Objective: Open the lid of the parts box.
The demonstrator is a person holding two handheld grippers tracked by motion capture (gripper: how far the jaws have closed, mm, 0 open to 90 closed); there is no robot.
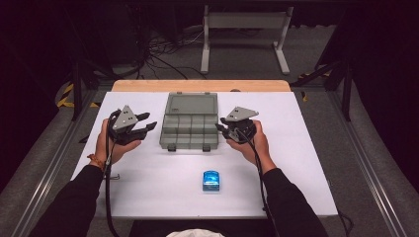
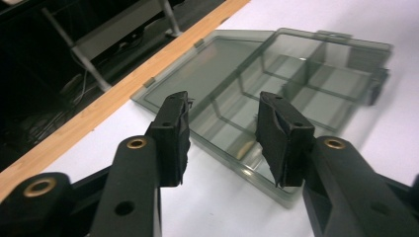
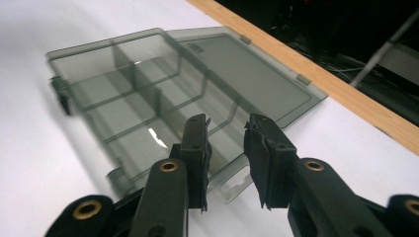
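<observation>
On the white tabletop (image 1: 148, 182) lies an open, smoky-grey translucent plastic compartment box (image 1: 189, 129). Left claw (image 1: 146, 124) and right claw (image 1: 221, 129) flank it, both parted and empty.

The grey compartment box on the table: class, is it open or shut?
Open. The compartment box has its lid folded flat back on the table, dividers exposed, compartments empty.

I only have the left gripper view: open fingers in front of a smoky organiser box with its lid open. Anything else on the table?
Observer: Yes, a small blue box lies nearer the person, apart from the organiser box.
Operator: Where's the right gripper?
Observer: The right gripper is at the organiser box's right side, fingers open on nothing.
Operator: Is the left gripper touching it?
Observer: No. From above, bare table separates the left gripper from it.
</observation>
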